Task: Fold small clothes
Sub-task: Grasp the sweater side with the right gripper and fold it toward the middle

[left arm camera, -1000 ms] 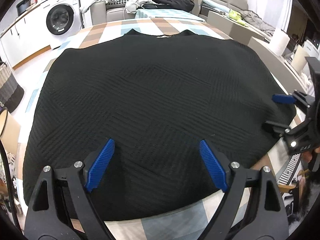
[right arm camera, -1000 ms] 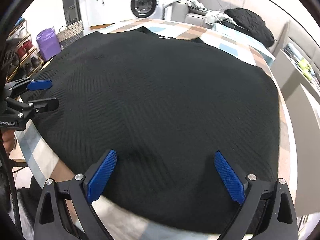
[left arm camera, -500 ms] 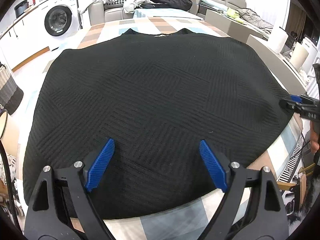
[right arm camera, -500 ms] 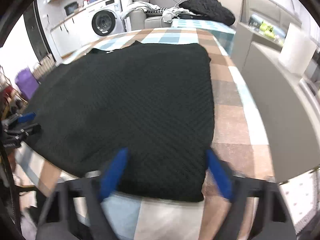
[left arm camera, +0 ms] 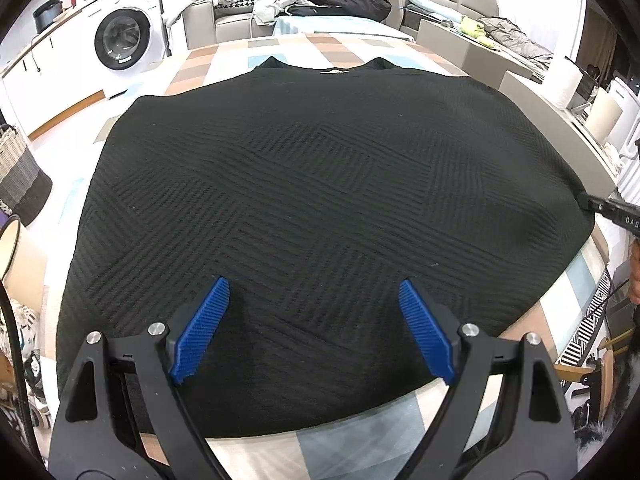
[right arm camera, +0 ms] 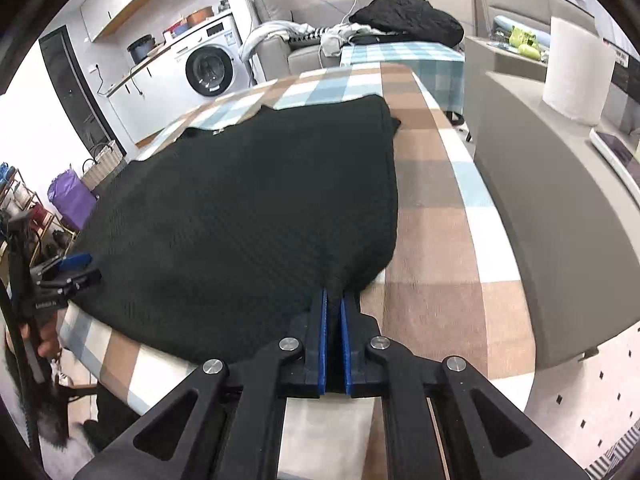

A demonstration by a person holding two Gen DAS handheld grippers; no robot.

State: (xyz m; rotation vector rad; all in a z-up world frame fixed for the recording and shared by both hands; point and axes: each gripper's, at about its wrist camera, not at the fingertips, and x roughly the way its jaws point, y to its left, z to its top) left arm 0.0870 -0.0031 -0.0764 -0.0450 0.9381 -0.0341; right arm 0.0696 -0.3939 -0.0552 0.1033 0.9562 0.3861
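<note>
meanwhile, the black knitted garment [left arm camera: 320, 200] lay spread flat over the checked tablecloth [right arm camera: 432, 216] of the table, neckline toward the far edge and hem along the near edge, covering most of the top and leaving a strip of cloth bare along the right edge. the right tongs [right arm camera: 334, 300] had just been closing and were clenched on the garment at its near right corner, the two blue pads [right arm camera: 322, 344] pressed almost together with a small peak of black knit pinched between them; in the left wrist view only the tip of those tongs [left arm camera: 592, 203] showed at the garment's right side. the left tongs [left arm camera: 314, 322] were released, their blue pads [left arm camera: 200, 332] spread wide above the knit near the near edge toward the left corner, with nothing gripped between them; whether the tips rested on the fabric could not be told. from the right wrist view the left tongs [right arm camera: 76, 266] appeared at the garment's left side with a hand [right arm camera: 42, 340] below them. beyond the far edge stood a washing machine [left arm camera: 120, 40] and a grey sofa [left arm camera: 224, 16] heaped with clothes, including a dark bundle [right arm camera: 408, 16]. a white paper roll [right arm camera: 576, 68] stood on a grey ledge off the right edge, and a purple bag [right arm camera: 70, 200] sat on the floor off the left edge.
</note>
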